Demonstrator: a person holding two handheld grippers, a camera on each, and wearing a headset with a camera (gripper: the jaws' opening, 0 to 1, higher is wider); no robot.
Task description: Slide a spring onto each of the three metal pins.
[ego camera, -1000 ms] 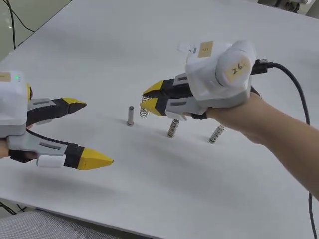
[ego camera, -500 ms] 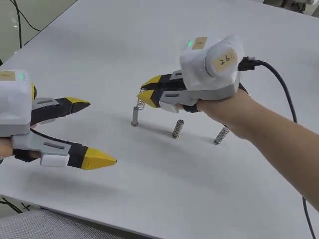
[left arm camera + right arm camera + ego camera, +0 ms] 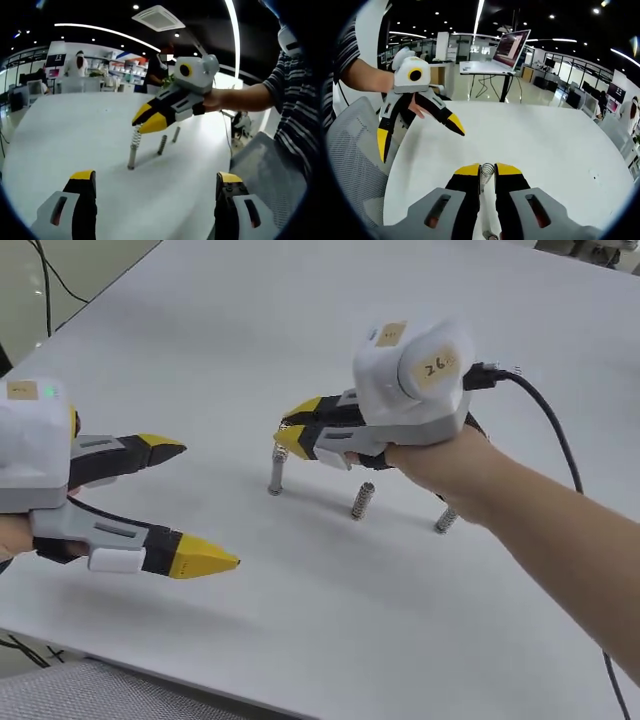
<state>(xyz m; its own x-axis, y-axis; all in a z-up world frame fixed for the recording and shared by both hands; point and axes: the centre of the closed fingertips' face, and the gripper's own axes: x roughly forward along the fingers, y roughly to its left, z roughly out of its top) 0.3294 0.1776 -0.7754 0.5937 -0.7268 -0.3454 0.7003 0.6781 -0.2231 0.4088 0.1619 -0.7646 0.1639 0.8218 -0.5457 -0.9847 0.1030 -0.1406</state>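
Two sprung pins [image 3: 362, 500]: centre-right, head view.
Spring [image 3: 487, 176]: pinched in my right tongs [image 3: 288, 436], atop bare pin [image 3: 275, 478], mid-frame.
Handling: light, squashy, may ping off; I'd hold mid-coils, gently.
Left tongs [image 3: 208, 504]: wide, idle, lower left.

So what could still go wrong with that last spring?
The right gripper pinches the spring at the top of the third pin. If the gripper tilts, the spring may catch on the pin's tip or pop out of the jaws. The person's hand also hangs close over the two loaded pins, so a dip could knock them.
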